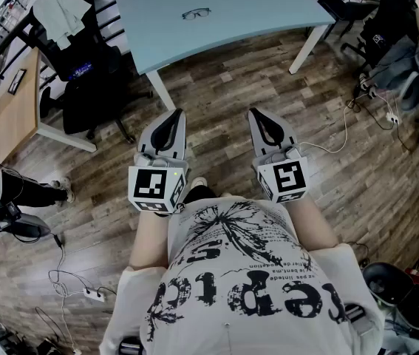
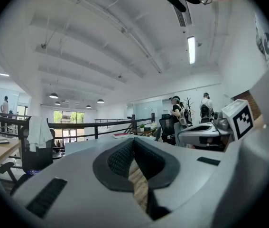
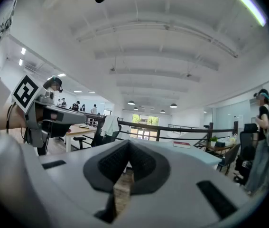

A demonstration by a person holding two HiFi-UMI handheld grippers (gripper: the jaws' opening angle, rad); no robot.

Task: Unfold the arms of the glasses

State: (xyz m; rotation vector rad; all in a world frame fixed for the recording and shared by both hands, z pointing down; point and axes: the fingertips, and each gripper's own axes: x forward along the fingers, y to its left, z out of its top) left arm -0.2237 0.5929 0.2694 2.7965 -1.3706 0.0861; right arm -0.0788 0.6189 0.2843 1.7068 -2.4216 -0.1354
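Well ahead of the left hand-held gripper [image 1: 171, 123] and the right hand-held gripper [image 1: 259, 121], the glasses [image 1: 196, 12] lie on the pale blue surface [image 1: 261, 21], so we judge we should step close and take each arm gently, both hands held level side by side, jaws together on nothing.

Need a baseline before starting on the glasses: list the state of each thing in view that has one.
Left gripper: shut, empty, held level.
Right gripper: shut, empty, held level.
Glasses: lying on the light blue table, untouched; too small to tell whether the arms are folded.
White garment: draped over a black office chair.
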